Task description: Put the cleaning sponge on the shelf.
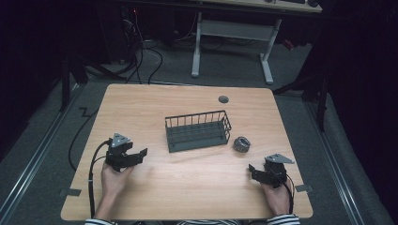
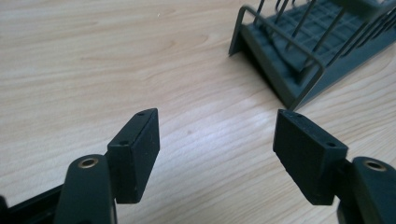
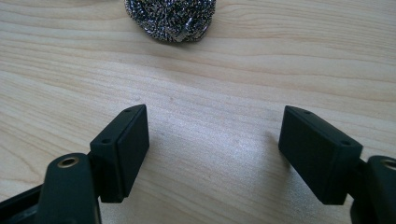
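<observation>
1. My left gripper (image 1: pixel 142 153): jaws apart, nothing btwn them. Sits near table's (image 1: pixel 141 108) left edge, pointing toward the rack (image 1: pixel 197 131).
2. In left gripper view the rack's (image 2: pixel 299 60) corner is ahead & to the right of the jaws, apart from them; bare wood btwn and in front.
3. My right gripper (image 1: pixel 252 169): jaws apart too, empty. It's close to the right edge, front part of table.
4. Scrubber (image 1: pixel 241 144), a steel-wool ball, lies on the wood just beside rack's right end, not in it. I can't tell if they touch.
5. In right gripper view the scrubber (image 3: pixel 170 18) is straight ahead, at top edge, well clear of the pads (image 3: pixel 126 149); open wood all the way.
6. Free room: wide bare strip btwn both grippers & front edge; back of table bare apart from a grommet (image 1: pixel 223 99).
</observation>
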`<act>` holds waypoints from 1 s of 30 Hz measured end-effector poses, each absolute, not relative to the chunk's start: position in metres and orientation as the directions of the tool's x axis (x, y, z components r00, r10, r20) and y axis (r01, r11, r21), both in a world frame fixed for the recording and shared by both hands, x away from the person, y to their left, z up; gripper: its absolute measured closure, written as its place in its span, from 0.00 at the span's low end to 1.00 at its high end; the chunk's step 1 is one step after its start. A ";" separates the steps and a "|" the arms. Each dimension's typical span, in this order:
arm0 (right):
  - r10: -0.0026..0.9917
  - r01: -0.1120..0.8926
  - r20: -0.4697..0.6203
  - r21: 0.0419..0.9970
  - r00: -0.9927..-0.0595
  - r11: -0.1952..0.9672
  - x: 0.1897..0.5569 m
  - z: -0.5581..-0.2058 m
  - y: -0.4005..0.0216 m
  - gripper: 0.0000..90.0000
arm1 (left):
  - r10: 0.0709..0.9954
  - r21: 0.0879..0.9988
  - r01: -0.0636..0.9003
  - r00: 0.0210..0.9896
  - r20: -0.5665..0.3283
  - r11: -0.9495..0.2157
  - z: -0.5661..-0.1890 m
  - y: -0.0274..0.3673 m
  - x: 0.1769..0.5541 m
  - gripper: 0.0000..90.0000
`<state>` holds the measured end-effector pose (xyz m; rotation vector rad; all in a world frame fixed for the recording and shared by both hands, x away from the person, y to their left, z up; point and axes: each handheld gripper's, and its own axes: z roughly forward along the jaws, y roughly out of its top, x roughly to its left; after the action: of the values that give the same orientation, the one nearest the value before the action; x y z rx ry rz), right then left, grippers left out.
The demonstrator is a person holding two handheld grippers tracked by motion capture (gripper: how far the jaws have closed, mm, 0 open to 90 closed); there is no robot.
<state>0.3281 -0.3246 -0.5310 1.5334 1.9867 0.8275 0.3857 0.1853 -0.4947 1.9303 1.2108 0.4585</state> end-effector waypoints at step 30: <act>0.938 0.666 -0.021 0.699 -0.347 0.261 0.355 -0.510 -0.311 0.27 | 0.921 0.744 0.619 0.389 -0.012 -0.252 -0.537 0.186 0.396 0.34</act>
<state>0.3548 -0.3115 -0.5100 1.4520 2.1035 0.8398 0.3960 0.1856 -0.5366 1.9757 1.3174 0.5724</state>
